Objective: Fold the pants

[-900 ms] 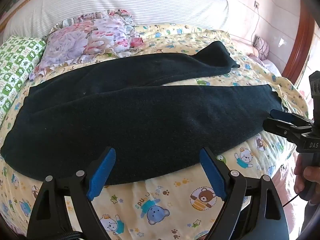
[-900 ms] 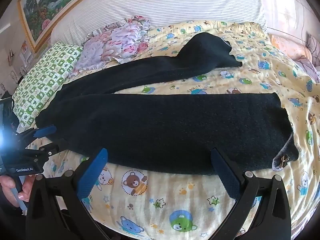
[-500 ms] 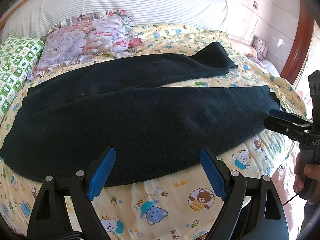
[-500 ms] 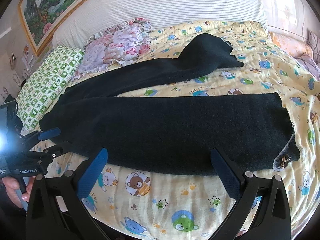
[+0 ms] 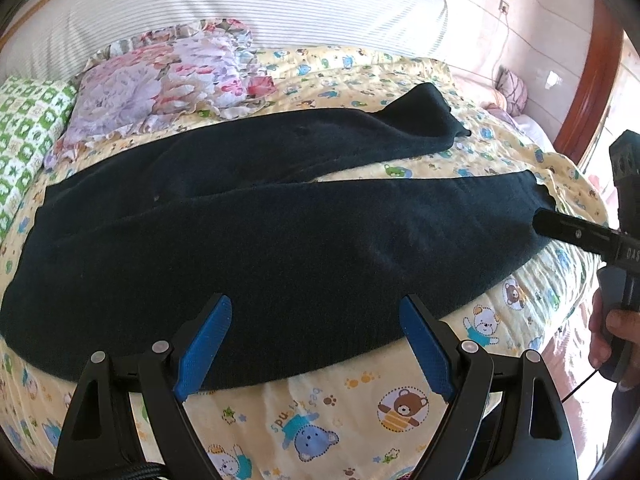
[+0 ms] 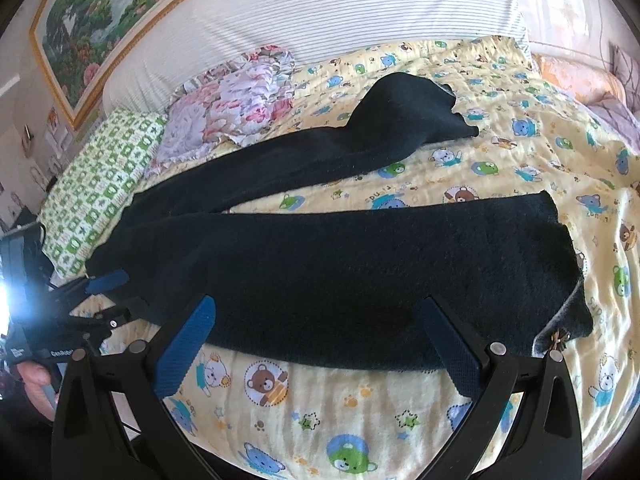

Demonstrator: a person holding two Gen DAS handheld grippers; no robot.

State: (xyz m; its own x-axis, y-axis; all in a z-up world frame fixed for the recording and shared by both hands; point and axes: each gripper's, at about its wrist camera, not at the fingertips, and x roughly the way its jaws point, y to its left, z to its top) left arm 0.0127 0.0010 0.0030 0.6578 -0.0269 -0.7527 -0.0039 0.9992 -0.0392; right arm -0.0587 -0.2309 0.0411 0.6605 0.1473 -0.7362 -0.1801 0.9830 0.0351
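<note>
Bedroom: patterned bedsheet [image 5: 352, 384], striped headboard [image 6: 320, 12] at 12 o'clock, painting [image 6: 100, 12] above it.

At 9 o'clock in the right wrist view sit a green pillow [image 6: 100, 192] and a floral pillow [image 6: 224, 120], just behind the waist end. The pants [image 5: 280, 248] lie flat across the sheet, waist at 9, legs running toward 3. The far leg [image 6: 400, 120] splays off to 1 o'clock, so the legs aren't stacked.

Changes in the last second:
- Your left gripper [image 5: 314, 300] has closed in on the near edge, and the fabric now fills more of its view. The fingers are spread wide and hold nothing. From the other camera its upper pad [image 6: 108, 280] overlaps the waist corner.
- Your right gripper [image 6: 318, 302] is also spread wide and empty. In the left view its tip [image 5: 560, 228] now reaches the near-leg cuff [image 6: 560, 240], where before it was short of it.

My read: both ends are lined up for a pinch, but nothing is gripped and no fold has started.

For room, there's bare sheet between the legs and out past the cuff toward 3. The pillows crowd 10 o'clock, so lift the waist clear of them. The bed edge runs close along 6, and a wooden frame [image 5: 600, 60] stands at 2.
</note>
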